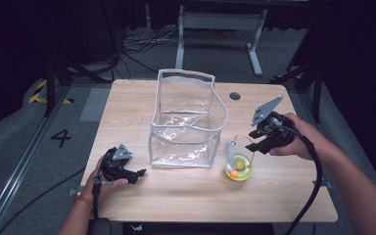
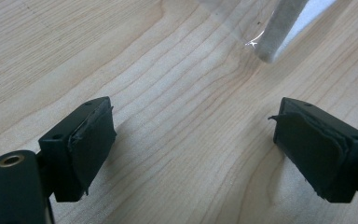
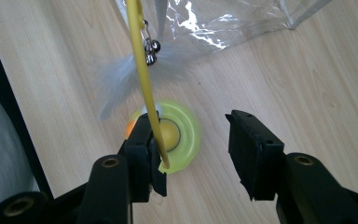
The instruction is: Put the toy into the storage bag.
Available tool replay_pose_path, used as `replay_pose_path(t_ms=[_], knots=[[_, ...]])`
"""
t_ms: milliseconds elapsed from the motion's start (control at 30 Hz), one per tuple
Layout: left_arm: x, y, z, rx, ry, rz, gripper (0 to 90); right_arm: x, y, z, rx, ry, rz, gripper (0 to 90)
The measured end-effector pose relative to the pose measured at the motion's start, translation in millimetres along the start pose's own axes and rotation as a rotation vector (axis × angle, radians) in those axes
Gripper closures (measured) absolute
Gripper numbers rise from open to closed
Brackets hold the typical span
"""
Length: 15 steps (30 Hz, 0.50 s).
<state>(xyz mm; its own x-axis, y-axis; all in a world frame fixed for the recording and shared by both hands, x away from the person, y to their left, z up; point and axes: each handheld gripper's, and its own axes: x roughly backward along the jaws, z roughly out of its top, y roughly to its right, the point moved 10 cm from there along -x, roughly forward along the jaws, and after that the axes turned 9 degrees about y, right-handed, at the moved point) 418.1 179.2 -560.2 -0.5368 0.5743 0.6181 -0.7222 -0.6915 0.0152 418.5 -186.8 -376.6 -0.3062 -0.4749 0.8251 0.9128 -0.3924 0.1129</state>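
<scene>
The toy [image 1: 238, 168] has a neon yellow-green round base with an orange ball inside, a yellow wire [image 3: 140, 56], silver bells [image 3: 151, 50] and pale grey-white feathers [image 3: 116, 74]. The bag [image 1: 188, 122] is clear with white-grey edging. The table [image 1: 186, 196] is light wood with fine grain. Both grippers [image 1: 123, 172] [image 1: 260, 143] are black with grey plates.

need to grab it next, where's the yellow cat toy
High view: the yellow cat toy sits on the table's right side, beside the clear bag's right front corner, under the right gripper.
</scene>
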Motion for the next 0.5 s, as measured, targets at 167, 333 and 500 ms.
replay_pose_path(t_ms=[167, 333, 500], knots=[[0.0, 0.0, 0.0, 0.0, 0.0, 0.0, 12.9, 5.1, 1.7, 7.3, 0.011, -0.022, 0.008, 58.5], [0.1, -0.1, -0.1, -0.001, -0.001, 0.0, 12.9, 7.2, 2.9, 12.6, 0.015, -0.032, 0.022, 62.5], [0.1, -0.1, -0.1, -0.001, -0.001, 0.0, 12.9, 7.8, -1.5, 18.5, 0.022, -0.041, 0.044, 73.2]])
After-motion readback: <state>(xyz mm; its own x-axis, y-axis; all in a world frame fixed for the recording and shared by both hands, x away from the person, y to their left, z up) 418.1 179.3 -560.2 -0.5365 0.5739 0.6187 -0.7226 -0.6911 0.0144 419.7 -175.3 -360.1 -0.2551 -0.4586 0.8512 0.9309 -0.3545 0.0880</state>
